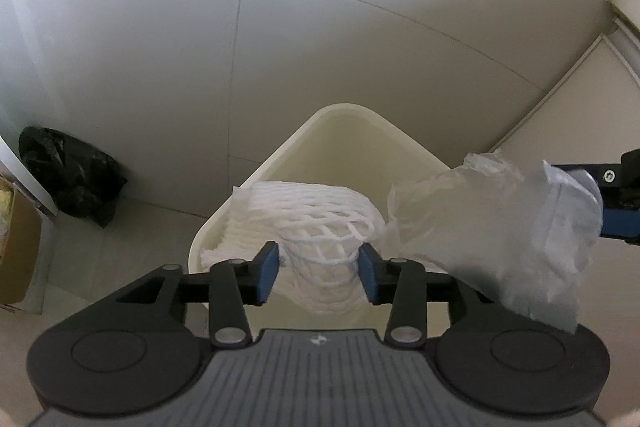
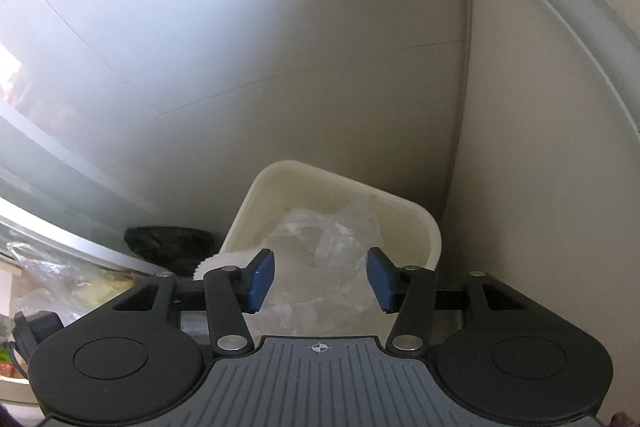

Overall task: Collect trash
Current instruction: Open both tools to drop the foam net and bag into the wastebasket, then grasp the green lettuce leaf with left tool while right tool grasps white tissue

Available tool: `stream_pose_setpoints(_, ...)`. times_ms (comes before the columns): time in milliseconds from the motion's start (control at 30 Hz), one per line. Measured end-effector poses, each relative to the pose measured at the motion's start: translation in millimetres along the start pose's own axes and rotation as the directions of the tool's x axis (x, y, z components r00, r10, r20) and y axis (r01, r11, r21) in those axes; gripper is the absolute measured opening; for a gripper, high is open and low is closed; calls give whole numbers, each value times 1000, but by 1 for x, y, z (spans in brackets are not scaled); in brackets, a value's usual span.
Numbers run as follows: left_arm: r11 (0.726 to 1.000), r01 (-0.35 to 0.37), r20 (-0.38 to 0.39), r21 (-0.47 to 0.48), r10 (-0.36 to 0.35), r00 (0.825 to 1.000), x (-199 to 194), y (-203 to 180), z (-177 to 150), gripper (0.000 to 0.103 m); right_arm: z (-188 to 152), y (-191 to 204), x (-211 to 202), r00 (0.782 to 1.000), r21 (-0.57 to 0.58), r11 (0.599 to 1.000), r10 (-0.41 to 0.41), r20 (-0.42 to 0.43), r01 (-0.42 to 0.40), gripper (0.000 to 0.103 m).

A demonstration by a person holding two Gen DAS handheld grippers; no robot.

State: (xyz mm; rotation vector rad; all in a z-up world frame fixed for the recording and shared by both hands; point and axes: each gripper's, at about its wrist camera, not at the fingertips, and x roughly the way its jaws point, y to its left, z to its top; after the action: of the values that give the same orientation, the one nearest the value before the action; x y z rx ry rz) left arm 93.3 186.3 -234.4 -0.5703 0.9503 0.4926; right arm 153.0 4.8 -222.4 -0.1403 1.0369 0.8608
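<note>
Both grippers hang over a cream waste bin (image 1: 352, 131) that stands on a pale tiled floor (image 1: 280, 27) in a corner, each with its blue pads parted. Between the fingers of the left gripper (image 1: 318, 277) sits a white foam fruit net (image 1: 308, 223), loose rather than pinched; whether a pad touches it cannot be told, and it lies across the near rim, partly inside. Just beside it, the right gripper (image 2: 320, 279) stands open around a crumpled clear plastic bag (image 2: 320, 259), which billows above the bin's mouth and, in the left wrist view, seems to cling to one blue pad at the far right. Judged from this, the drop is under way but not finished. Light film like this may stick to a pad or drift sideways, landing on the tiles between bin and wall. Springy mesh perched on the rim could tip outward instead of sliding in, especially if a finger brushes it on lifting away. A black bag (image 1: 72, 175) slumps on the floor at left, near a cardboard box (image 1: 18, 247), well apart from the bin.
</note>
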Motion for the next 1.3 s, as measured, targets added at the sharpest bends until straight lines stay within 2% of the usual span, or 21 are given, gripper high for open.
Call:
stream_pose_setpoints(167,1000,-13,-8,4,13,1000,-4,2,-6,55,4,-1,-6,1000,9,1000,22,2,-22,60)
stream_pose_setpoints(233,1000,-17,-8,8,17,1000,-4,2,-7,58,6,-4,-7,1000,24,999,29,8,-29,67)
stream_pose_setpoints(433,1000,-14,1,11,14,1000,-9,3,-11,68,8,-7,-13,996,43,995,85,38,-87,68)
stream_pose_setpoints(567,1000,-13,5,4,13,1000,-15,4,-12,69,10,1,-9,994,33,994,98,49,-99,71)
stream_pose_setpoints(767,1000,-3,11,9,3,1000,-18,4,-14,74,9,1,-5,993,26,994,103,49,-104,74)
stream_pose_setpoints(1033,999,11,1,37,-11,1000,-24,-2,-16,86,6,7,-1,995,-21,997,79,60,-78,75)
stream_pose_setpoints(1200,997,33,26,67,-35,999,-53,-10,-7,89,9,21,-36,987,-79,995,79,137,-69,79)
stream_pose_setpoints(1300,993,56,98,108,-66,993,-88,-23,6,100,11,22,-85,968,-103,992,98,229,-76,83)
